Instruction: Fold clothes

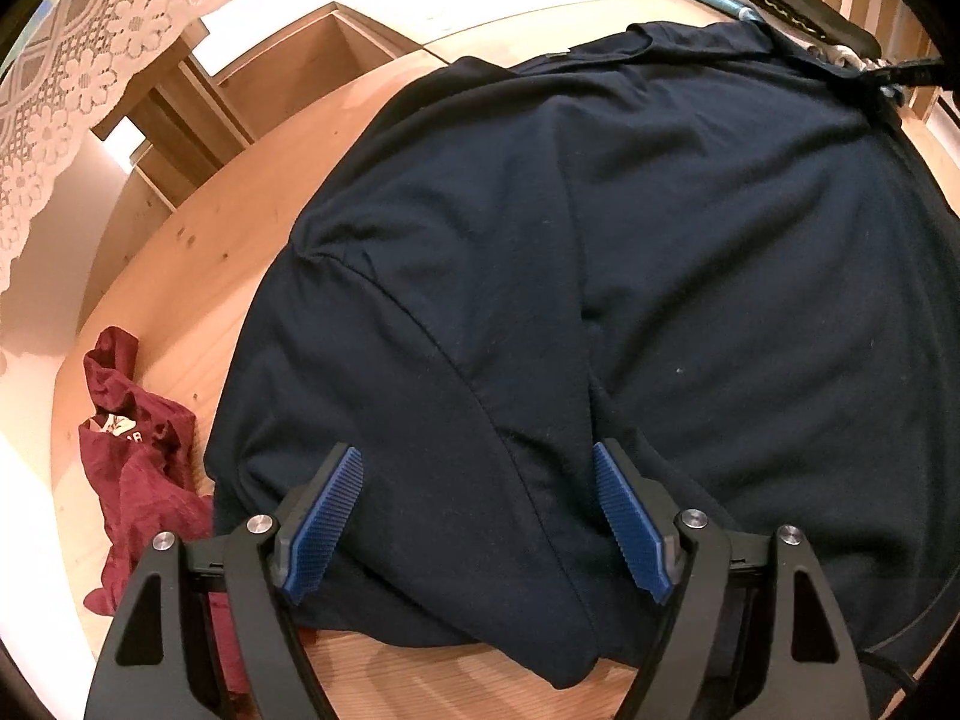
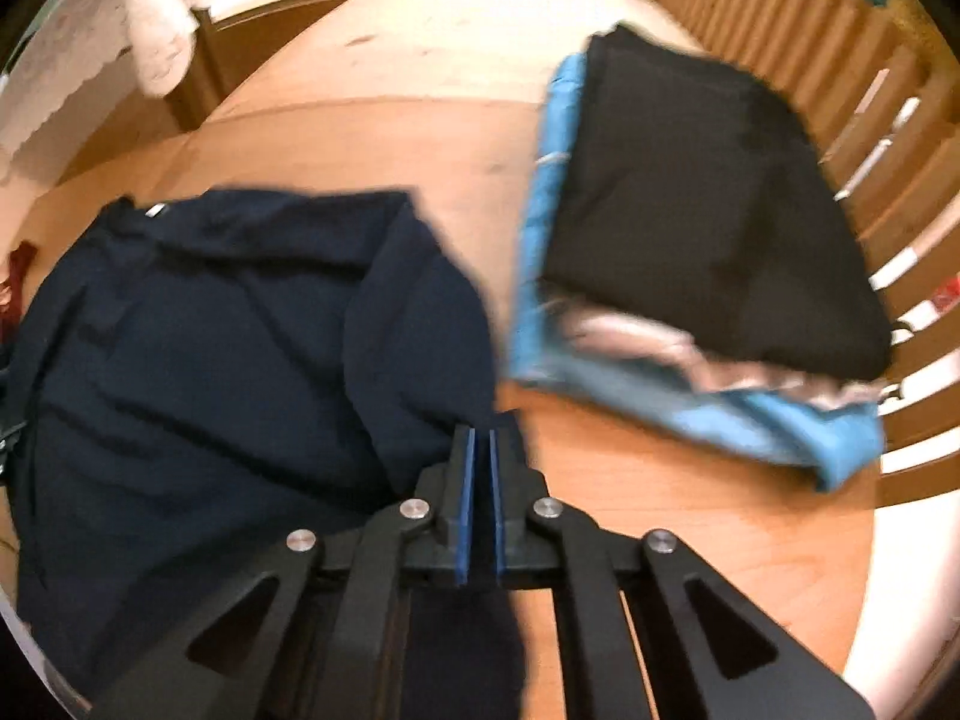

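Navy cotton shirt (image 1: 600, 276) lies partly folded on the round wooden desk (image 1: 198, 276), more folds needed. Folded black-and-blue stack (image 2: 696, 228) sits done beside it; crumpled maroon garment (image 1: 144, 468) waits. Left hand-held gripper (image 1: 477, 516) released above the shirt's hem; right hand-held gripper (image 2: 482, 480) clenched at its edge, fabric pinch unclear.

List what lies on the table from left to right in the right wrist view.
Dark red garment at the far left edge → navy shirt → bare strip of wooden table → folded stack with a black garment on top of a light blue one → wooden slatted railing.
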Demonstrator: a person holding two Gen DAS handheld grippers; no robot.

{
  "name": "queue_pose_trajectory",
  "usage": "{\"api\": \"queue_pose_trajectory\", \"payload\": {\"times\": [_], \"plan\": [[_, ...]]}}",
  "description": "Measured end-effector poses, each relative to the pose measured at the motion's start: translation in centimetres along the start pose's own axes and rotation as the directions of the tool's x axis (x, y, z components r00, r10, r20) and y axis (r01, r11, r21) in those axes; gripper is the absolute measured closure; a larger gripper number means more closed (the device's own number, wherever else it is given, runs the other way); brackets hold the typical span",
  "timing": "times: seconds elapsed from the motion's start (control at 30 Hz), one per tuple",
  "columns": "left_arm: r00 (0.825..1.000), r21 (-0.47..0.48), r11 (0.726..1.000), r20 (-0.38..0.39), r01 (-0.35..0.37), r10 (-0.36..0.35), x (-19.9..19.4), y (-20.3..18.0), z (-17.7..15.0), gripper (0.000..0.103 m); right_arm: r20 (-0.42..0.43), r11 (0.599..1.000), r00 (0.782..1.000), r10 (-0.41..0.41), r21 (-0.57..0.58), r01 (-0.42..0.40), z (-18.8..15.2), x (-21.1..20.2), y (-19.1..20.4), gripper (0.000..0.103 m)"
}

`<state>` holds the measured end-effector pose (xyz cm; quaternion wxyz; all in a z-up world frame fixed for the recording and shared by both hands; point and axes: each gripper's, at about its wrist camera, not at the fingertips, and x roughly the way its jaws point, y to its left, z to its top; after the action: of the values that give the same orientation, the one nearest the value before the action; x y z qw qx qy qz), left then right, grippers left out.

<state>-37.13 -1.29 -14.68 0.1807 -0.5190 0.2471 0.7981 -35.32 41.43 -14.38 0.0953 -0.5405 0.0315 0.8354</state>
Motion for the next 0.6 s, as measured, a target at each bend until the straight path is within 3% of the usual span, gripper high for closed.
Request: {"api": "queue_pose_trajectory", "payload": {"times": [0.1, 0.23, 0.3, 0.33, 0.37, 0.43, 0.5, 0.6], "plan": [[1.000, 0.002, 1.000, -0.002, -0.003, 0.003, 0.1, 0.1, 0.0, 0.025, 0.036, 0.999, 0.999, -0.033, 0.022, 0.033, 0.7, -0.9, -1.5, 0.098], [1.000, 0.005, 1.000, -0.006, -0.008, 0.008, 0.2, 0.2, 0.1, 0.025, 0.091, 0.973, 0.973, -0.212, 0.117, 0.201, 1.8, -1.5, -4.3, 0.099], [1.000, 0.009, 1.000, -0.003, -0.013, 0.013, 0.3, 0.3, 0.1, 0.025, 0.099, 0.972, 0.974, -0.205, 0.138, 0.191, 2.1, -1.6, -4.8, 0.098], [1.000, 0.011, 1.000, -0.002, -0.015, 0.015, 0.1, 0.0, 0.0, 0.025, 0.087, 0.983, 0.984, -0.158, 0.107, 0.148, 1.8, -1.8, -4.1, 0.088], [1.000, 0.013, 1.000, -0.002, -0.017, 0.017, -0.3, -0.3, -0.1, 0.025, 0.080, 0.993, 0.991, -0.103, 0.057, 0.098, 1.0, -2.1, -2.8, 0.069], [1.000, 0.012, 1.000, -0.003, -0.016, 0.016, -0.2, -0.2, -0.1, 0.025, 0.084, 0.994, 0.996, -0.040, -0.095, 0.048, -0.9, -2.6, 0.8, 0.042], [1.000, 0.010, 1.000, -0.003, -0.017, 0.017, -0.3, -0.3, -0.1, 0.025, 0.074, 0.975, 0.995, -0.059, -0.211, 0.073, -2.7, -2.4, 3.8, 0.041], [1.000, 0.009, 1.000, -0.002, -0.021, 0.021, -1.3, -1.5, -0.5, 0.025, 0.055, 0.953, 0.995, -0.082, -0.288, 0.095, -3.7, -1.8, 6.0, 0.041]]}}
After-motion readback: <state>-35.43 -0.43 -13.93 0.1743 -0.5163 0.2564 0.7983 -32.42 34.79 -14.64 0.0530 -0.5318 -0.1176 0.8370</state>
